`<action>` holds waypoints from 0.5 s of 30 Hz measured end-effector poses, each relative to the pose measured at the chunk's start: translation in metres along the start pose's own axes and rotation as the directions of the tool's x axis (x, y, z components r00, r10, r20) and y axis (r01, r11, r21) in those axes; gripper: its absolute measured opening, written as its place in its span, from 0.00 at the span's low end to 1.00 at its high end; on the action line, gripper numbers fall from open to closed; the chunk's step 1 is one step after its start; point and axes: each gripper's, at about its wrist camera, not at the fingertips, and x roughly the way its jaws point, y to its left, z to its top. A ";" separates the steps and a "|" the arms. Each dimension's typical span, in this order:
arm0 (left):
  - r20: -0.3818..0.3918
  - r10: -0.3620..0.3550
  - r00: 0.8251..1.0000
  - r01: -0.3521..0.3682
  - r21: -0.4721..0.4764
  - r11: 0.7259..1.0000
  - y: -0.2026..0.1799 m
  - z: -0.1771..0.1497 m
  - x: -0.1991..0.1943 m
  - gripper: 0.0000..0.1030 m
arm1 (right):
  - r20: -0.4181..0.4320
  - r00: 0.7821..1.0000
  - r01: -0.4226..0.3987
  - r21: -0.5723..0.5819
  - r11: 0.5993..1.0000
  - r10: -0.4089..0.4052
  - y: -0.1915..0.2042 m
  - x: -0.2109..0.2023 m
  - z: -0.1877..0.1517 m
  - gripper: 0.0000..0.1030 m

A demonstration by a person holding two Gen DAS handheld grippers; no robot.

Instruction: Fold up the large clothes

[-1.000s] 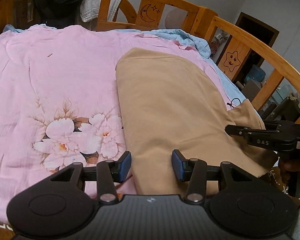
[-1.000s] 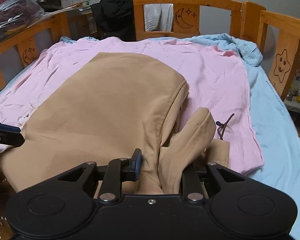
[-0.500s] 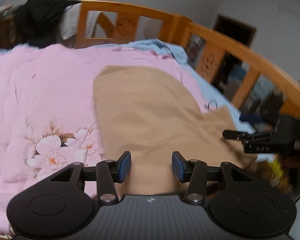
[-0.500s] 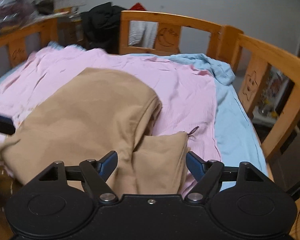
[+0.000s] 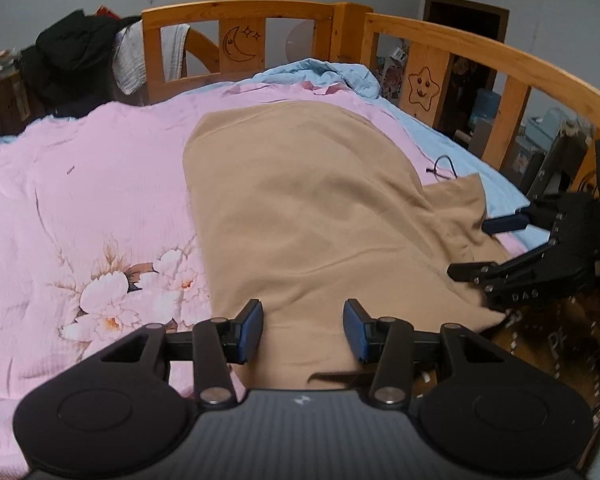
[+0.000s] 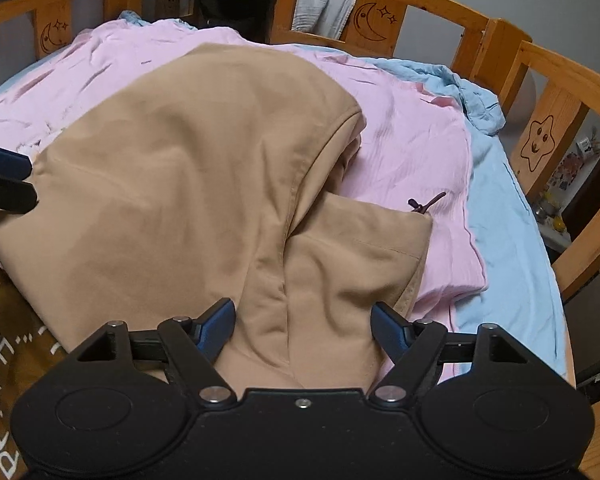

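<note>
Released since earlier, tan garment [image 6: 204, 184] hides right claw's [image 6: 303, 326] near edge.

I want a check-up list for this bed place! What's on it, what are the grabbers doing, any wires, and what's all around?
Surface: pink flowered quilt over a light blue sheet.
Job's things: tan garment lying on the quilt, one flap folded out to the side.
Clutter: dark cord beside the flap; black clothes and a grey cloth hung on the wooden bed rail.
Grippers: left gripper open over the garment's near edge; right gripper open, fabric between its jaws, not pinched.
Cables: nothing seen.
Surroundings: rail panels carved with moon and star; dark doorway behind.
</note>
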 end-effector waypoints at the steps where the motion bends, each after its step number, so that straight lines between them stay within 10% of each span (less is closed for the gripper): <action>1: 0.002 0.007 1.000 -0.007 0.016 1.000 -0.002 -0.001 -0.001 0.48 | -0.001 1.000 0.001 0.004 1.000 -0.001 0.000 0.000 -0.001 0.75; 9: 0.034 -0.012 0.999 0.012 -0.004 1.000 0.031 0.038 -0.008 0.57 | 0.249 0.969 -0.033 0.088 0.996 0.010 -0.016 -0.041 0.030 0.71; 15: 0.104 0.028 0.994 -0.021 -0.072 0.997 0.063 0.099 0.031 0.65 | 0.284 0.955 -0.110 0.079 0.991 0.083 -0.012 0.004 0.096 0.70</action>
